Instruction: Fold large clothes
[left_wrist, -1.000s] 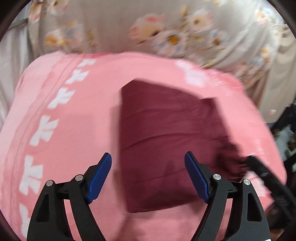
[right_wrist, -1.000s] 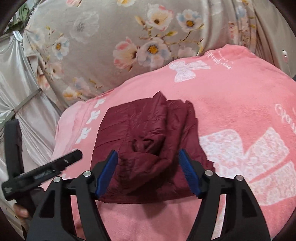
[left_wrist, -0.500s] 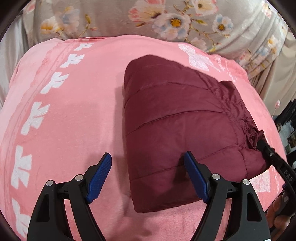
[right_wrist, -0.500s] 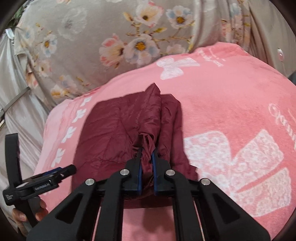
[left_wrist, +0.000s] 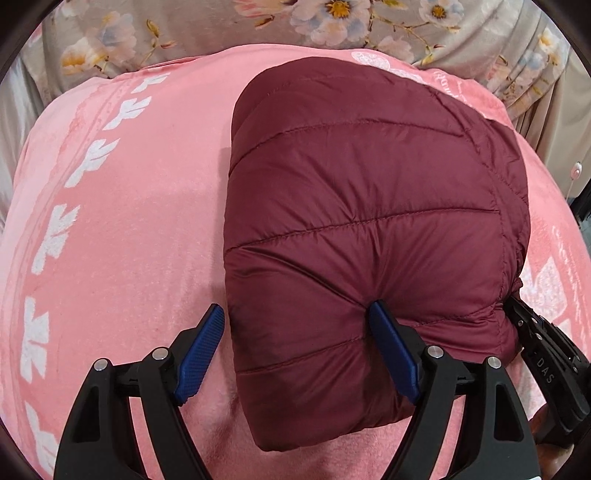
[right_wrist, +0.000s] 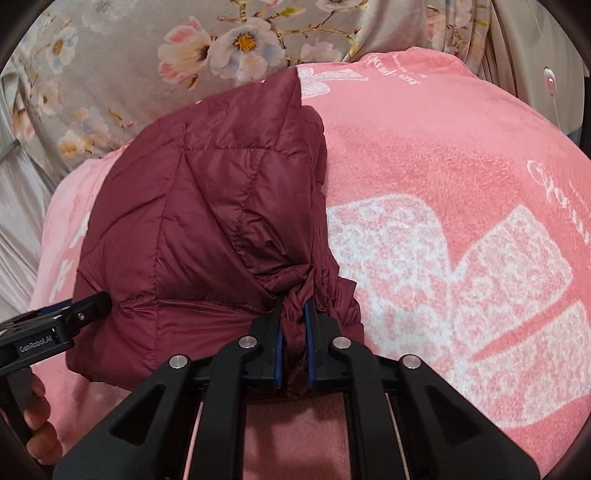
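A maroon quilted puffer jacket (left_wrist: 362, 206) lies folded in a thick bundle on the pink blanket (left_wrist: 122, 229). My left gripper (left_wrist: 299, 325) is open and straddles the jacket's near left corner, its right finger pressing into the padding. My right gripper (right_wrist: 293, 314) is shut on a bunched fold at the jacket's (right_wrist: 207, 206) near right edge. The right gripper's body also shows at the right edge of the left wrist view (left_wrist: 546, 362), and the left gripper shows at the left edge of the right wrist view (right_wrist: 55, 325).
The pink blanket (right_wrist: 461, 206) has white bow prints and covers the whole surface. A grey floral curtain (left_wrist: 332, 22) hangs behind it, with plain drapes at the far sides.
Both grippers moved in closer to the jacket. The right gripper closed on the bunched fold. The left gripper's right finger now presses into the jacket's near edge.
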